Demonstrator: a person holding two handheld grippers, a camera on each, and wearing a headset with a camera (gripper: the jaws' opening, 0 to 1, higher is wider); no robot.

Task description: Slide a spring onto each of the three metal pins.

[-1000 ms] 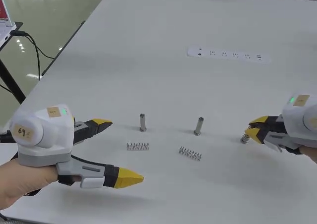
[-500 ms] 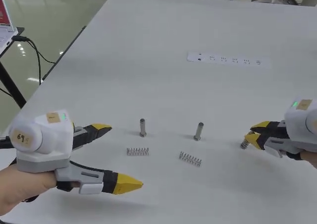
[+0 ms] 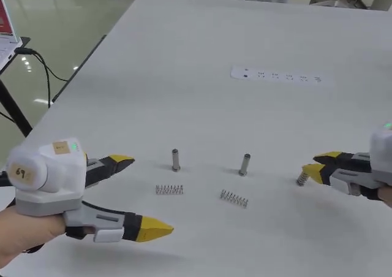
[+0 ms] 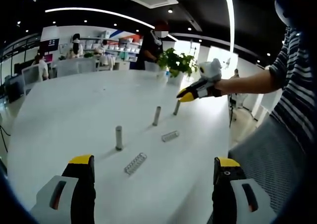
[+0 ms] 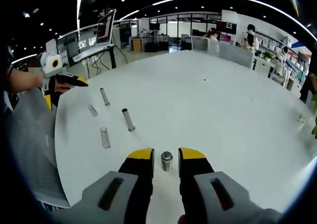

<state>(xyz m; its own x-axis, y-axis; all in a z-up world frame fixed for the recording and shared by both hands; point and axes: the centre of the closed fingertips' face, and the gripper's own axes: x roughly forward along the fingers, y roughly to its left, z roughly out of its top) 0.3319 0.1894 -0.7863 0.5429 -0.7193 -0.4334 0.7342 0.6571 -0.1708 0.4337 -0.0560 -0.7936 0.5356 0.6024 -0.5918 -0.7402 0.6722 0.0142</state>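
Three metal pins stand upright on the white table [image 3: 202, 105]. The left pin [image 3: 175, 160] and middle pin [image 3: 244, 165] are bare. The right pin [image 3: 302, 178] wears a spring around it. Two loose springs lie flat in front of the bare pins, one [image 3: 169, 190] on the left and one [image 3: 234, 198] towards the middle. My right gripper [image 3: 318, 165] sits just right of the spring-covered pin [image 5: 167, 160], jaws a little apart and not touching it. My left gripper [image 3: 139, 196] hovers at the near left, wide open and holding nothing; the nearest spring [image 4: 135, 163] lies ahead of it.
A white power strip [image 3: 282, 76] lies farther back on the table. The table's left edge [image 3: 73, 75] drops to a floor with a black cable [image 3: 43, 62]. A person in a striped sleeve [image 4: 257, 80] holds the right gripper.
The right gripper has drawn back a little to the right, away from the spring-covered pin. The left gripper has sunk slightly towards me. The head camera has shifted a little.
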